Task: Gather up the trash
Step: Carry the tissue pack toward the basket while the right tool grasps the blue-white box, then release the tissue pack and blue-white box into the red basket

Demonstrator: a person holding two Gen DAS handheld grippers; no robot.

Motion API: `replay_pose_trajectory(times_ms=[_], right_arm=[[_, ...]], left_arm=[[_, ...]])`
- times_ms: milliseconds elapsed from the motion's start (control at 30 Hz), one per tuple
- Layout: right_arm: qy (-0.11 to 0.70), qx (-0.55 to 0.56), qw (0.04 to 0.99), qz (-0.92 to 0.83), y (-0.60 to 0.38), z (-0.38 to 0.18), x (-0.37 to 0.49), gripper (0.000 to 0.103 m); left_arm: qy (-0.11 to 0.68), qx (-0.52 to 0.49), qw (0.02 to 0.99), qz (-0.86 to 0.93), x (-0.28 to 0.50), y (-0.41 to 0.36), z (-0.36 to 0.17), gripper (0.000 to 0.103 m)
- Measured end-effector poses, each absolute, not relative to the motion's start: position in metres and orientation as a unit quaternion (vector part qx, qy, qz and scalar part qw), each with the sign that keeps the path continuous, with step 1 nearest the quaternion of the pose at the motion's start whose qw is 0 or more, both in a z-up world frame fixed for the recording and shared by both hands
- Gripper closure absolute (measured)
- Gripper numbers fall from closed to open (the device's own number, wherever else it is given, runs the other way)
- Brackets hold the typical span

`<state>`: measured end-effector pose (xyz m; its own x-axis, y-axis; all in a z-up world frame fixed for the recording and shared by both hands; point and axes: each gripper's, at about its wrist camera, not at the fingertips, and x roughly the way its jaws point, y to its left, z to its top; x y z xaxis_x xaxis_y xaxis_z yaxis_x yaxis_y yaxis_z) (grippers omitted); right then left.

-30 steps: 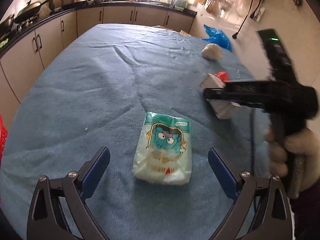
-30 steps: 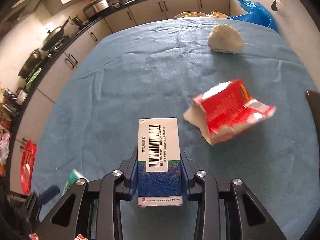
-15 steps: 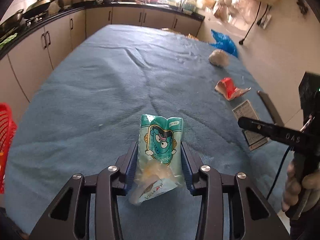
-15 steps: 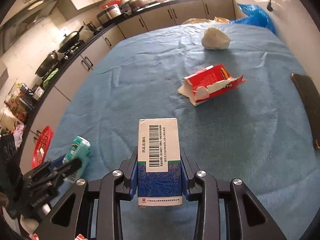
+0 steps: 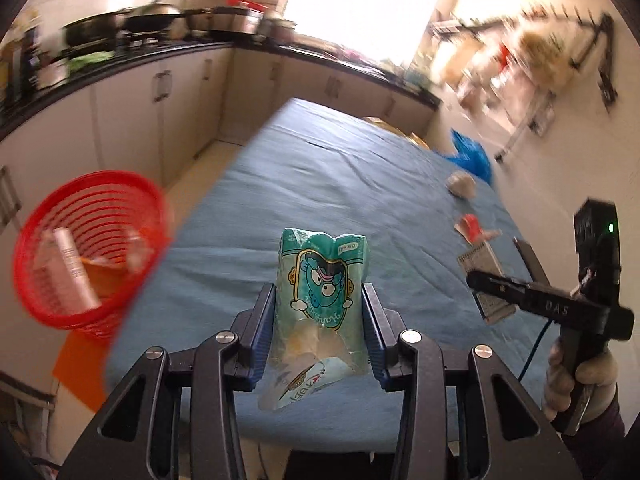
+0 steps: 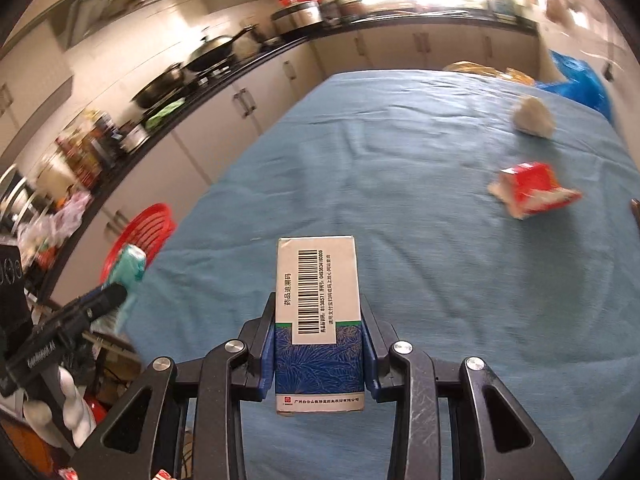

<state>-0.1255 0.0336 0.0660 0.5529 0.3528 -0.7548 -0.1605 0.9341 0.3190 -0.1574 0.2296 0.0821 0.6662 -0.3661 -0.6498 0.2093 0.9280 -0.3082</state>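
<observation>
**Both hands loaded, heading for the red basket**

Left gripper [image 5: 320,316] is clamped on the teal snack packet [image 5: 322,280], pads pinching its sides, packet standing up between the blue fingers. Right gripper [image 6: 319,344] is closed on a medicine box [image 6: 318,320], barcode face up, held square. Both items are lifted clear of the blue-clothed table [image 5: 320,184].

Doing this step well, imo: carry each item fully over the red waste basket [image 5: 88,248] before letting go. It stands on the floor off the table's left edge, w/ some trash already inside. The packet is soft and crinkly, so it could slip or hang on a pad; open wide and straight above the basket's mouth, not at the rim. The box is stiff and should drop clean. Take the hands in one at a time so the grippers don't knock each other.

Left view shows the basket's inside and contents, plus the right tool from the side w/ the person's hand on its handle. Right view shows only a slice of the basket rim behind the packet, but gives the clearest look at what's left on the table: a torn red carton [image 6: 532,188] and a crumpled white wad [image 6: 534,116], well apart from both grippers.
</observation>
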Motion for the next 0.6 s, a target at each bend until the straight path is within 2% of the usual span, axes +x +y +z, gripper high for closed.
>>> replay_pose_trajectory(times_ms=[300, 600], right_arm=[[0.463, 0.079, 0.85, 0.237, 0.154, 0.063, -0.079, 0.066], [0.461, 0.059, 0.828, 0.312, 0.279, 0.063, -0.029, 0.066]], left_arm=[[0.359, -0.178, 0.914, -0.058, -0.143, 0.352, 0.079, 0.063], [0.347, -0.241, 0.906, -0.019, -0.113, 0.425, 0.066, 0.061]])
